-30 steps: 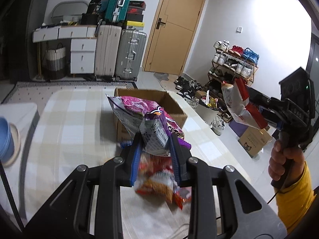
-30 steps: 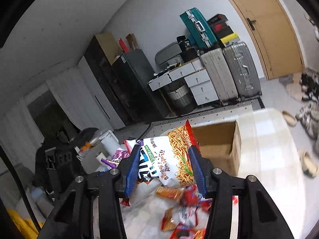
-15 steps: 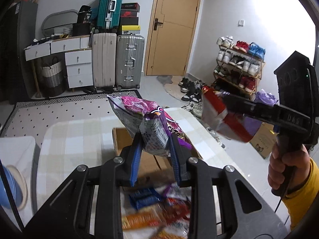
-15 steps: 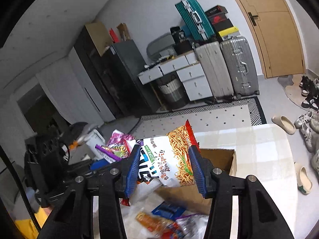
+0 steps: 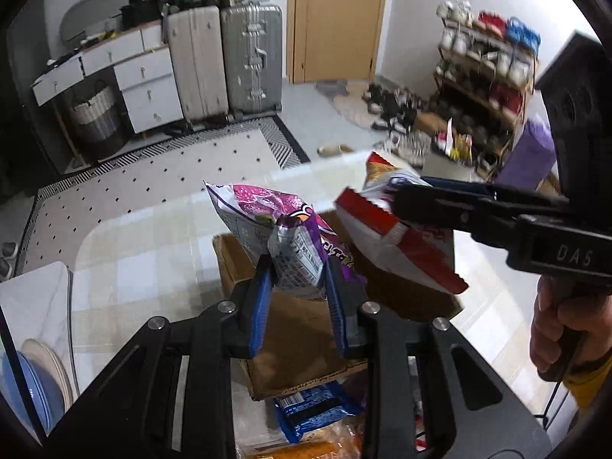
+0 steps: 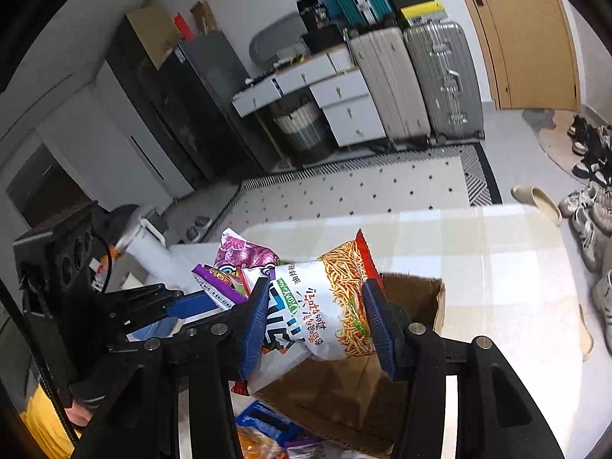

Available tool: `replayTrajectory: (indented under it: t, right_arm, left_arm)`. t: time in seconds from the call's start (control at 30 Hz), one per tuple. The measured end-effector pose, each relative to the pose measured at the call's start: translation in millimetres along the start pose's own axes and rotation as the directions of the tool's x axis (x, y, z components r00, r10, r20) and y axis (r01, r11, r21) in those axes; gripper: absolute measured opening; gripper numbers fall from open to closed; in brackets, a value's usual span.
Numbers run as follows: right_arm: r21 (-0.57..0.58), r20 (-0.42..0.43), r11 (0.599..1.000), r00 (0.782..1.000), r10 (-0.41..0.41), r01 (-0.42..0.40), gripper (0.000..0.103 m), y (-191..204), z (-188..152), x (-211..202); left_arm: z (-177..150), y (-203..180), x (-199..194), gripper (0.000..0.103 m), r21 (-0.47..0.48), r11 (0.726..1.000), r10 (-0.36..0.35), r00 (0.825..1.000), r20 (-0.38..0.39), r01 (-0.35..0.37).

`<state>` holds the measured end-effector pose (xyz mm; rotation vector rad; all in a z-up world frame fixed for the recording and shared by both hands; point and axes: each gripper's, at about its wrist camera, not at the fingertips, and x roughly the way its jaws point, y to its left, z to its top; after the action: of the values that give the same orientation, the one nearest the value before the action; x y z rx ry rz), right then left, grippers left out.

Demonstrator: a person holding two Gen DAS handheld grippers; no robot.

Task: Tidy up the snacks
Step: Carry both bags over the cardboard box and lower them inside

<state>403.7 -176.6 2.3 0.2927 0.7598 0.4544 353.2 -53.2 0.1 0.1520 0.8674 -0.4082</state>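
My left gripper (image 5: 298,275) is shut on a purple and pink snack bag (image 5: 275,222), held over an open cardboard box (image 5: 290,344) on the table. The right gripper (image 6: 313,306) is shut on a white and red noodle-snack bag (image 6: 325,298), also above the box (image 6: 405,306). In the left wrist view that red and white bag (image 5: 397,237) hangs just right of the purple one, gripped by the right gripper (image 5: 397,197). The right wrist view shows the purple bag (image 6: 237,260) and the left gripper (image 6: 202,300) to the left. Both bags are close together over the box opening.
More snack packets, a blue one (image 5: 310,409) among them, lie on the checked tablecloth (image 5: 145,252) in front of the box. Stacked bowls (image 5: 26,382) sit at the near left. Suitcases, drawers and a shoe rack stand on the floor beyond the table.
Both grippers have carried their bags away from the snack pile toward and over the box. The box has come closer and now lies beneath both bags, and the two bags have drawn together.
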Motion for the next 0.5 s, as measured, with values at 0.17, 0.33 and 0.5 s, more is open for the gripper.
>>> replayTrajectory:
  t: [0.17, 0.33, 0.5]
  right_arm:
    - [0.008, -0.03, 1.0, 0.999, -0.012, 0.012, 0.049, -10, -11, 17]
    - [0.0, -0.044, 1.0, 0.999, -0.029, 0.029, 0.049, -13, -14, 25]
    - [-0.001, -0.055, 0.999, 0.998, -0.041, 0.041, 0.049, -14, -19, 30]
  left_arm:
    - [-6, 0, 27, 0.024, 0.027, 1.0, 0.011, 0.999, -0.032, -0.01]
    - [-9, 1, 44, 0.025, 0.031, 0.999, 0.017, 0.999, -0.045, -0.016]
    - [-10, 4, 60, 0.025, 0.032, 0.999, 0.02, 0.998, -0.065, -0.018]
